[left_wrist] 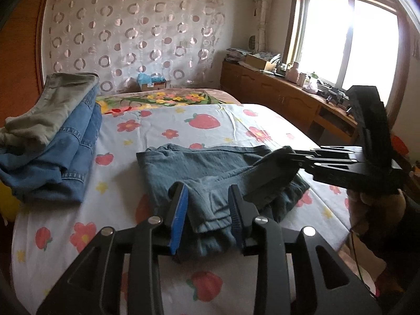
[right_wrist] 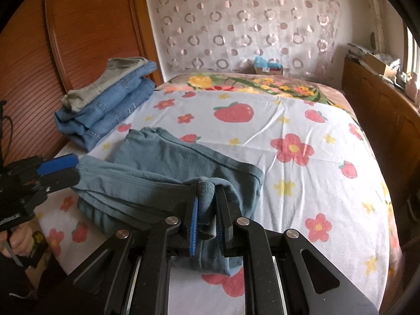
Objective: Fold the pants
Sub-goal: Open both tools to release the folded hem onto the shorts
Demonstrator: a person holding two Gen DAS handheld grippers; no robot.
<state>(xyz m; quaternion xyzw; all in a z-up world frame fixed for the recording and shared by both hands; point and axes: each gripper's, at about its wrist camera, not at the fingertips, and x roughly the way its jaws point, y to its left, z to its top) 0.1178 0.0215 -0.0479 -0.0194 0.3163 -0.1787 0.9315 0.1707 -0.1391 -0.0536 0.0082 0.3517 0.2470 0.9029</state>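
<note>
A pair of grey-blue pants (left_wrist: 204, 165) lies partly folded on the flowered bed sheet (left_wrist: 236, 126); it also shows in the right wrist view (right_wrist: 168, 168). My left gripper (left_wrist: 208, 197) has its blue-padded fingers around the near edge of the pants, with a wide gap between them. In the right wrist view the left gripper (right_wrist: 76, 169) holds the cloth's left corner. My right gripper (right_wrist: 208, 199) is shut on a bunched edge of the pants. In the left wrist view the right gripper (left_wrist: 286, 155) pinches the cloth's right corner and lifts it.
A stack of folded jeans and a grey garment (left_wrist: 60, 136) sits at the bed's left side (right_wrist: 110, 105). A wooden headboard (right_wrist: 86, 39) stands left. A wooden cabinet (left_wrist: 286, 97) with clutter runs under the window on the right. A flowered blanket (right_wrist: 252, 84) lies at the far end.
</note>
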